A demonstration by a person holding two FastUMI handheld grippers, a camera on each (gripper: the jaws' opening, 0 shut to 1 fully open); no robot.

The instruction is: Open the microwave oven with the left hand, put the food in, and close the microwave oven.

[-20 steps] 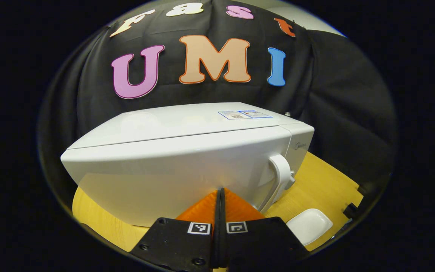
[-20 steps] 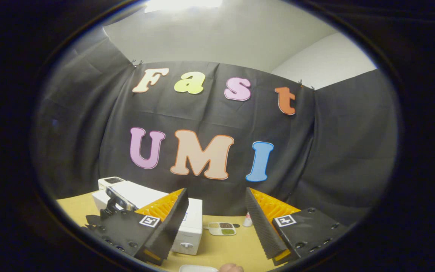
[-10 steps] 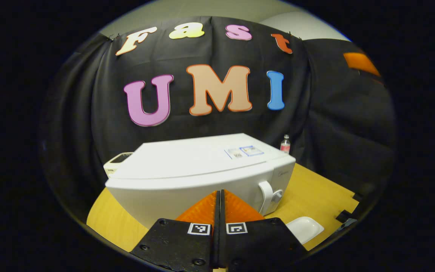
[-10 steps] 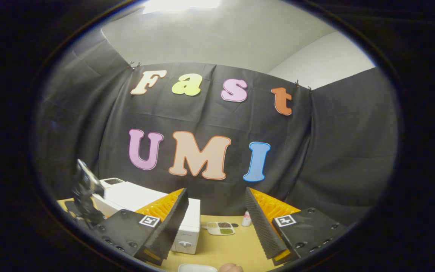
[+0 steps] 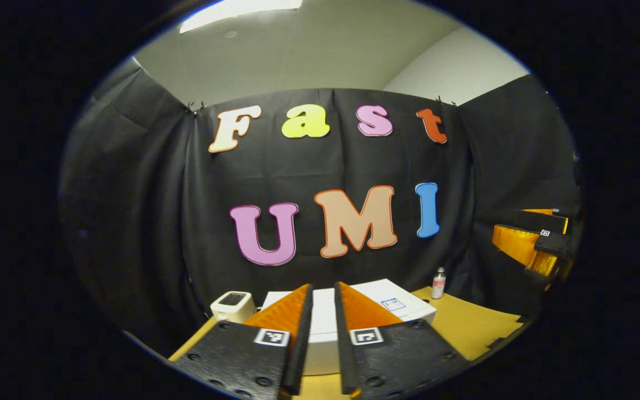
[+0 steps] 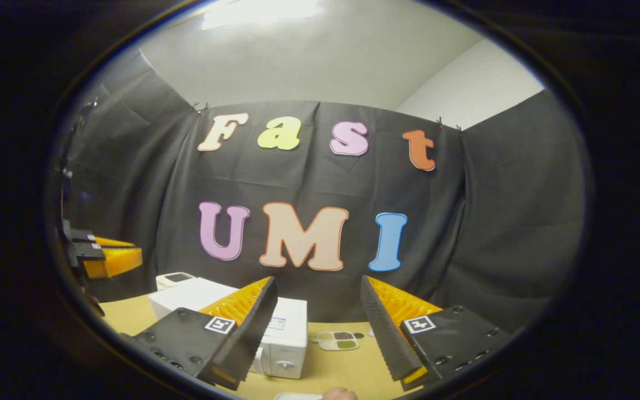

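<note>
**Both grippers raised, microwave shut**

L gripper (image 5: pixel 321 322): fingers w/ narrow gap, holding nothing, above white microwave (image 5: pixel 403 303) on wooden table (image 5: pixel 464 322). R gripper (image 6: pixel 317 328): fingers spread wide, empty. Microwave door closed. Sectioned food tray (image 6: pixel 338 340) on table, right of microwave.

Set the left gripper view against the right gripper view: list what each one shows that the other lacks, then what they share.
Left gripper view: a small bottle at the table's back edge, and the right gripper off to the side. Right gripper view: the divided food tray, the microwave seen front-on with its dial, and the left gripper. Shared: the microwave, the small white appliance behind it, and the wooden table.
</note>
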